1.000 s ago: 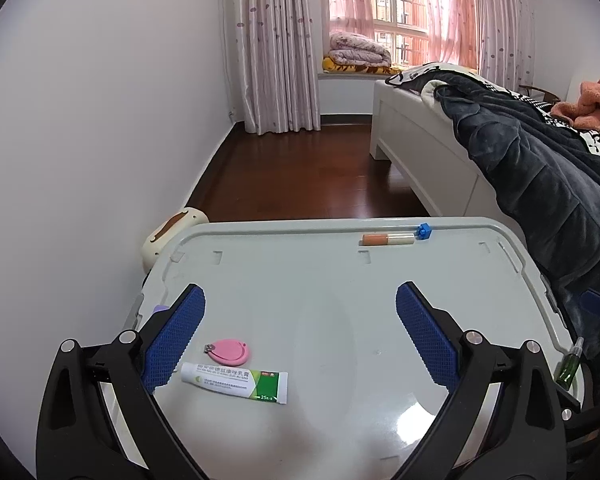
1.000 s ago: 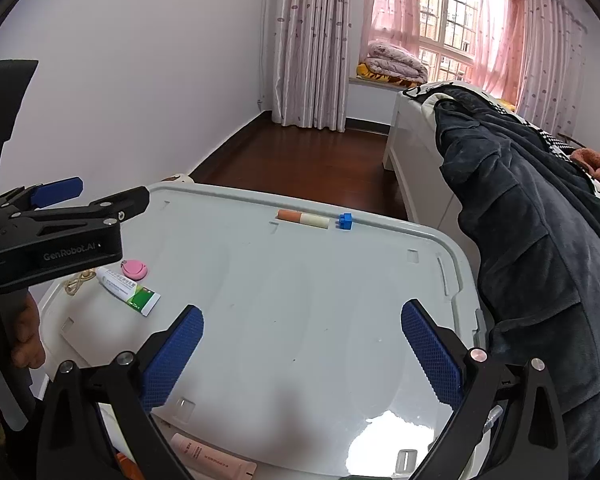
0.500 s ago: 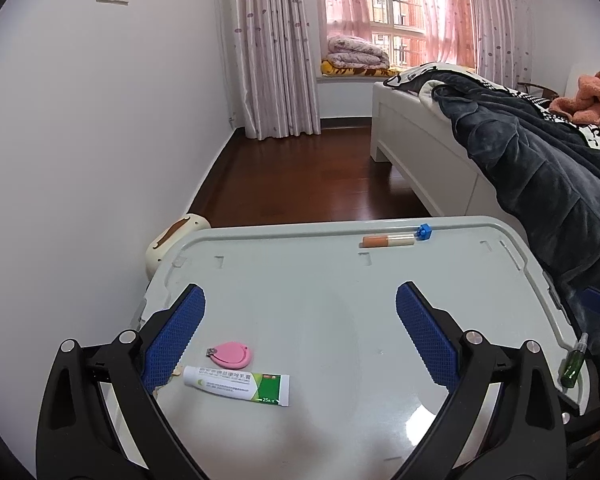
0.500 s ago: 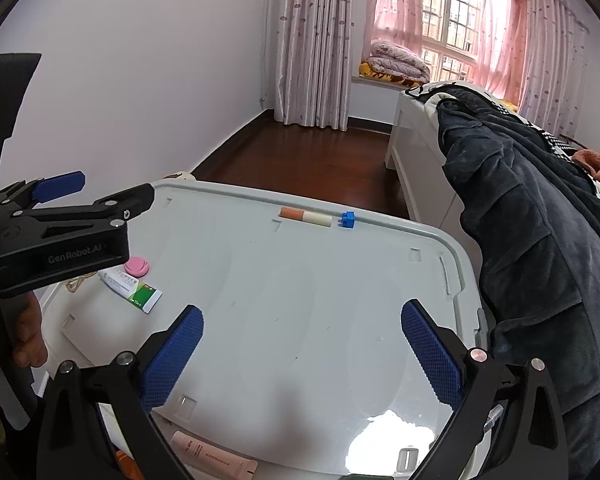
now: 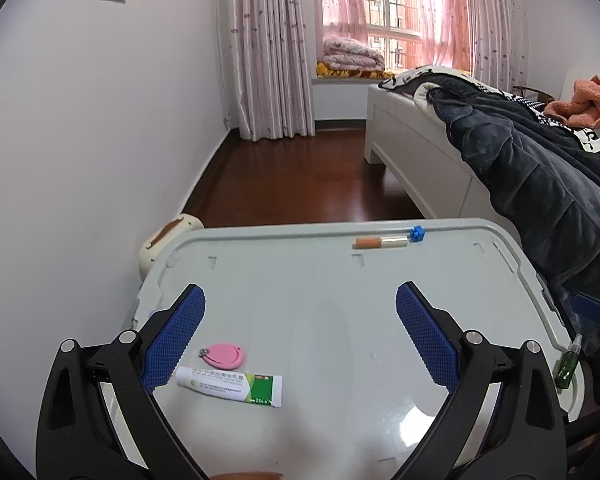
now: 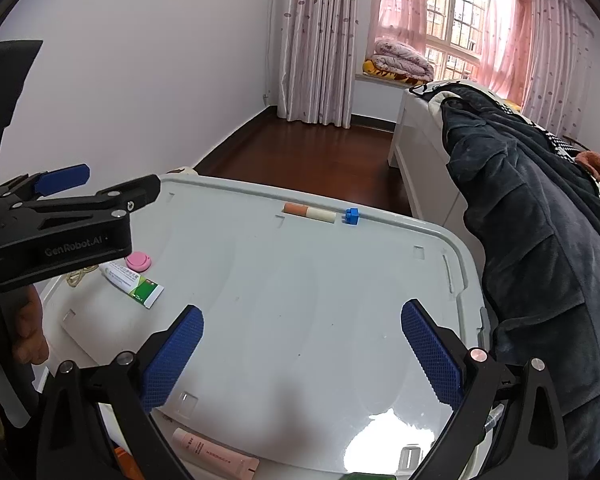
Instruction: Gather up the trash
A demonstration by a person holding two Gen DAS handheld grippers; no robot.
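Ointment tube (image 5: 230, 386) lower left on table (image 5: 320, 300), both grippers released.
Pink clipper (image 5: 224, 355) just above tube; left gripper (image 5: 300, 340) and right gripper (image 6: 302, 354) hover empty; blue brick (image 5: 417, 235) far edge.

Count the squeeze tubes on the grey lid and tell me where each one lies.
2. The green-and-white tube lies near the lid's left edge, beside the pink disc. The pink tube lies at the near edge, by the right gripper. Others may be hidden.
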